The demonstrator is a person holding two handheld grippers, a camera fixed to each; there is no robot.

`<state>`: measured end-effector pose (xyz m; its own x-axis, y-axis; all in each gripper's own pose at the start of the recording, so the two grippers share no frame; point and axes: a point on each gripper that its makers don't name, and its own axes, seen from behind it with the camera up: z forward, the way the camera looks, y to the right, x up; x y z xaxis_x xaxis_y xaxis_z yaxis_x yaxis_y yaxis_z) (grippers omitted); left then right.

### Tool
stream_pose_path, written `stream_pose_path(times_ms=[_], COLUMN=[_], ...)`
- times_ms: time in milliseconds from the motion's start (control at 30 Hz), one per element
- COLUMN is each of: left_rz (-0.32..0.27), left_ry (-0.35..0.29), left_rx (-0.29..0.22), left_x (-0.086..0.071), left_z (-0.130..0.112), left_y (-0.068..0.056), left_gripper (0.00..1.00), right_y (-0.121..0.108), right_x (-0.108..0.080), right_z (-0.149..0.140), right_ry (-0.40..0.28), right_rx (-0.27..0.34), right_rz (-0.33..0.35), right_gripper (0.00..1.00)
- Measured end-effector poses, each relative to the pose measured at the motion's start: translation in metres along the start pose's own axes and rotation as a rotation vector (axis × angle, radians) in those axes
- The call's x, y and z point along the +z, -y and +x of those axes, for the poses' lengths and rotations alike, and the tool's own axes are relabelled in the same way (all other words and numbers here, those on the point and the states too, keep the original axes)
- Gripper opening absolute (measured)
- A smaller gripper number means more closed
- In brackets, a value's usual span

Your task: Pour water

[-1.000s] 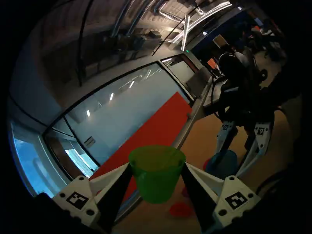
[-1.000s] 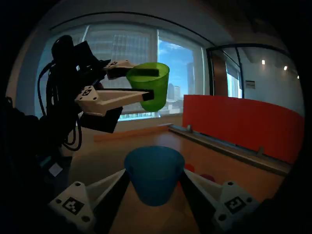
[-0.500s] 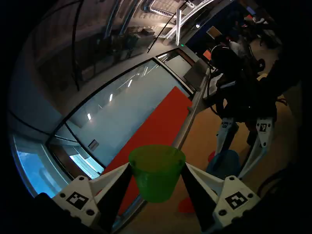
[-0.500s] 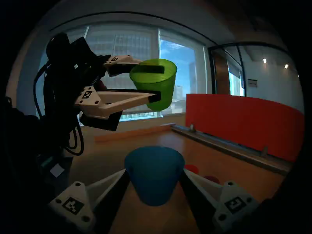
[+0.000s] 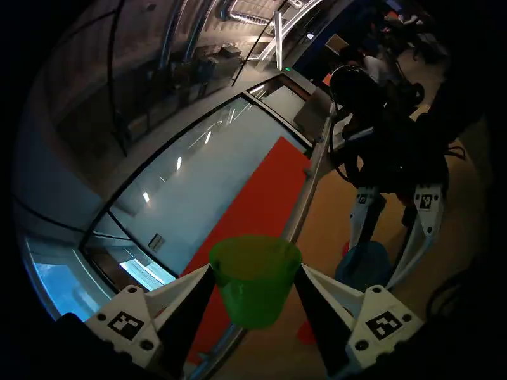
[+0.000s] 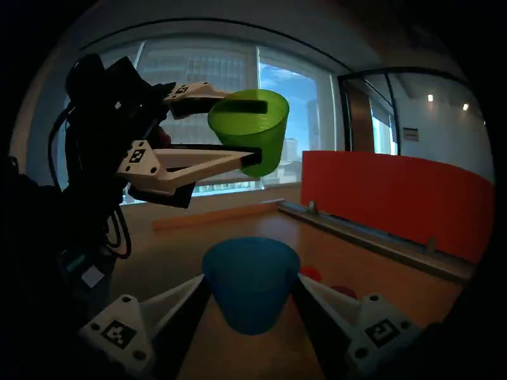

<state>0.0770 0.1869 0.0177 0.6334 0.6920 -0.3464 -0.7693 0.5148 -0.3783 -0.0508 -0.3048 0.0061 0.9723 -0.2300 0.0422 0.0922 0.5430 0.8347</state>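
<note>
Two tapered, translucent plastic cups stand mouth-up, long axes near vertical: the left gripper (image 5: 255,275) pinches the green cup (image 6: 248,130) by its sides, high at 12 o'clock from the blue cup (image 6: 251,291), which the right gripper (image 6: 251,280) clamps above the wooden worktop (image 6: 355,266)

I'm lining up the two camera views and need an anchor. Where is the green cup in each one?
Left gripper view: the green cup sits low in the centre, between the fingers of the left tool.
Right gripper view: it is at upper centre, higher in the picture than the blue cup.
Shared landmark: the red panel, at the right in the right gripper view.
</note>
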Motion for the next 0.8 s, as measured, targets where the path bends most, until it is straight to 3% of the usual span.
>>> stream_pose_path(times_ms=[800], left_rz=[0.019], left_ry=[-0.003], left_rx=[0.129], left_x=[0.0037], left_z=[0.0090], left_y=[0.0018], left_gripper=[0.85], right_y=[0.0001], right_x=[-0.0015], right_z=[0.0027], right_ry=[0.003], right_rx=[-0.008], right_rz=[0.006], right_gripper=[0.88])
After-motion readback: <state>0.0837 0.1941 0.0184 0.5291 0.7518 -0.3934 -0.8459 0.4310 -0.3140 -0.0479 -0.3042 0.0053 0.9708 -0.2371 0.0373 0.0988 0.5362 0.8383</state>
